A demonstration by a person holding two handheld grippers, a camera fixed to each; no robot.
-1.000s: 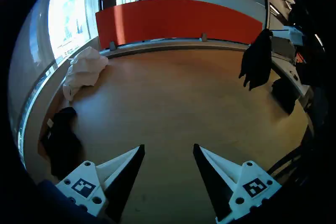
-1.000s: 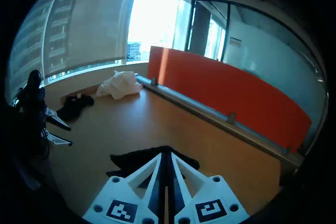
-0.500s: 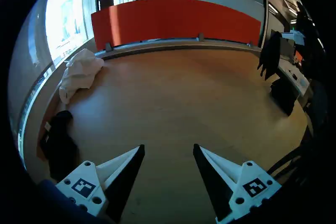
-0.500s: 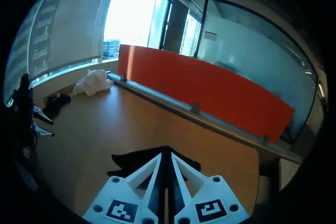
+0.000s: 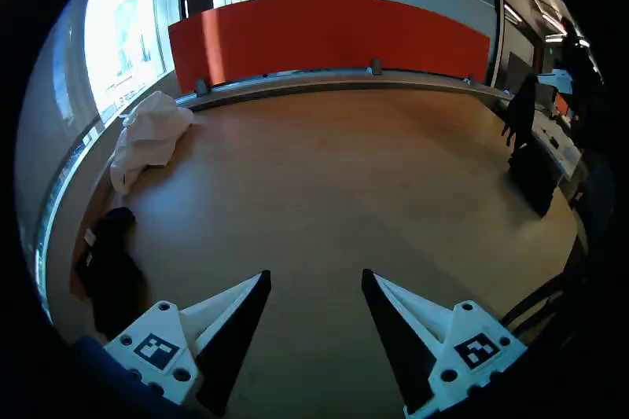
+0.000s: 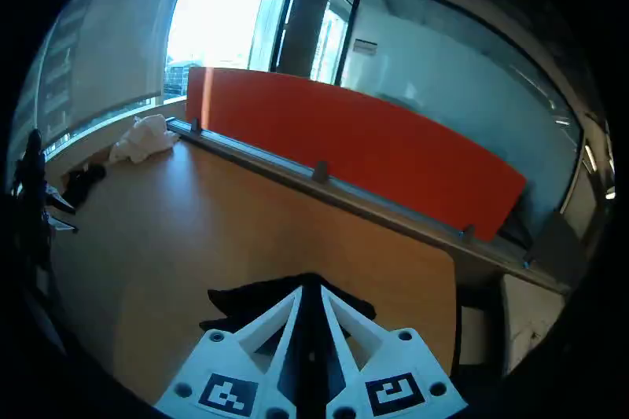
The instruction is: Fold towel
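Note:
My right gripper is shut on a black towel, which bunches out to either side of the closed fingertips above the wooden table. In the left gripper view that black towel hangs in the air at the far right, past the table's edge. My left gripper is open low over the table's near side, with nothing between its fingers. It appears small at the far left of the right gripper view as the left gripper.
A crumpled white cloth lies at the table's window corner. Another black cloth lies near the left edge. An orange divider bounds the far side. A dark seat stands at the right.
The black towel in the right gripper has drifted right and farther off in the left gripper view. The right gripper view has swung along the divider toward the table's end. The left gripper stayed open.

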